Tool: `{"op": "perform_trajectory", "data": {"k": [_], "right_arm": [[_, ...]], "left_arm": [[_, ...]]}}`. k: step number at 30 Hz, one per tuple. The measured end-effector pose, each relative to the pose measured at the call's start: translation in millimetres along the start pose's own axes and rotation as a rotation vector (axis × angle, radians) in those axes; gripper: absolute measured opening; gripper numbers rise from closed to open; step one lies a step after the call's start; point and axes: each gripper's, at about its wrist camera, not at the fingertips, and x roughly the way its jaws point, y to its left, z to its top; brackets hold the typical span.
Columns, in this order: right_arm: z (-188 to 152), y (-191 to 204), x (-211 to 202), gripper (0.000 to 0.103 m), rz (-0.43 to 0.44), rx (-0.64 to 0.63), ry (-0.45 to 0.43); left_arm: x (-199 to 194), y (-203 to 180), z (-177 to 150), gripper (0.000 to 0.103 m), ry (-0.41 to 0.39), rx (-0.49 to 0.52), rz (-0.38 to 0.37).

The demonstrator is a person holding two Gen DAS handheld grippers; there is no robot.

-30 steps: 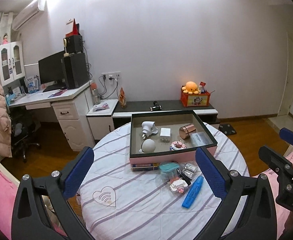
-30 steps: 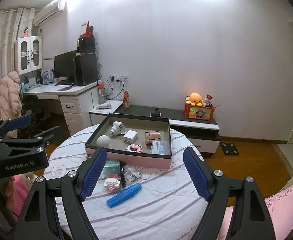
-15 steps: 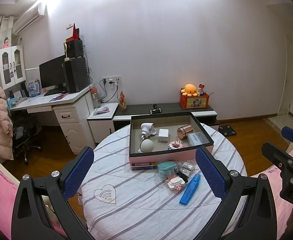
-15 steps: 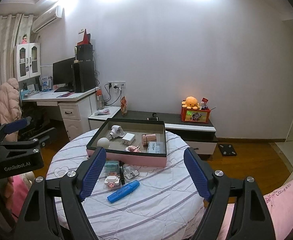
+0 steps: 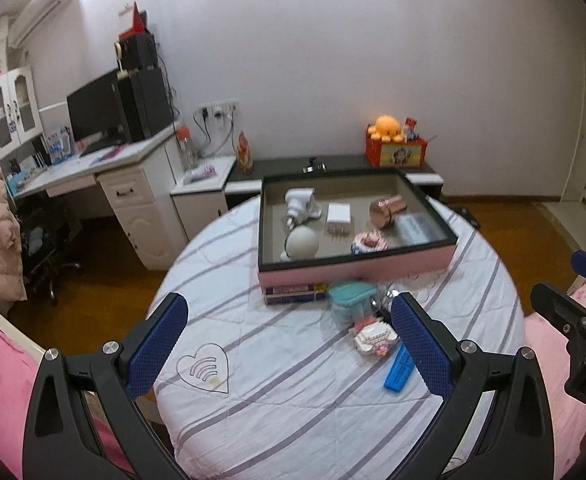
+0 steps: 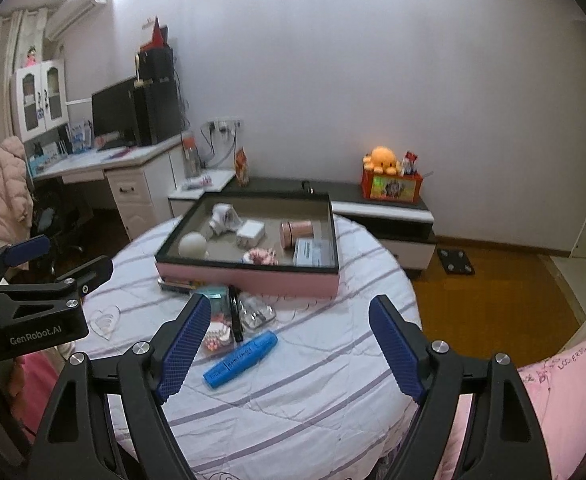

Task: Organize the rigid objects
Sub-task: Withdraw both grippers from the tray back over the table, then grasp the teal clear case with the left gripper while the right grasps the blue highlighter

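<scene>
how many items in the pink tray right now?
6 in the pink tray: plug adapter, white charger, copper cylinder, white ball, brick toy, clear box. Near wall may hide more.

A white desk with a black screen stands by the wall. An orange toy octopus sits on a red box.

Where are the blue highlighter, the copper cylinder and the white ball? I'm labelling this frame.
blue highlighter (image 6: 240, 354): right wrist view, middle of barrel.
copper cylinder (image 5: 387, 211): left wrist view, its side.
white ball (image 5: 301, 241): left wrist view, its front.
</scene>
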Motion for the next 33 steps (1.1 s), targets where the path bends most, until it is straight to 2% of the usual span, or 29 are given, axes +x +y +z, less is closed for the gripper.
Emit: {"op": "perform_trajectory", "data": {"k": [19, 24, 25, 27, 28, 29, 31, 33], "right_arm": [[-30.8, 17.9, 128.5, 0.083, -0.014, 0.003, 0.338], [-39.4, 24.3, 160.4, 0.080, -0.032, -0.016, 0.418], [-40.0, 25.8, 163.6, 0.078, -0.018, -0.016, 0.420], [-39.3, 28.8, 167.1, 0.066, 0.035, -0.017, 0.419], [-39.5, 30.4, 169.7, 0.051, 0.053, -0.021, 0.430], [-40.4, 31.7, 172.3, 0.044, 0.053, -0.030, 0.438], [-42.4, 33.2, 175.4, 0.039, 0.040, -0.058, 0.439], [-41.9, 25.8, 175.4, 0.036, 0.064, -0.040, 0.438]], "left_arm": [[117.1, 22.3, -36.6, 0.103, 0.268, 0.004, -0.006], [139.9, 27.4, -42.8, 0.103, 0.329, -0.008, -0.038], [142.4, 27.3, -42.4, 0.103, 0.336, -0.013, -0.042], [146.9, 26.6, -40.9, 0.103, 0.349, -0.021, -0.062], [147.9, 24.5, -38.7, 0.103, 0.351, -0.024, -0.072], [147.6, 22.8, -36.7, 0.103, 0.348, -0.024, -0.077], [146.9, 16.9, -32.0, 0.103, 0.340, -0.018, -0.090], [147.8, 7.4, -26.8, 0.103, 0.338, -0.012, -0.102]]}}
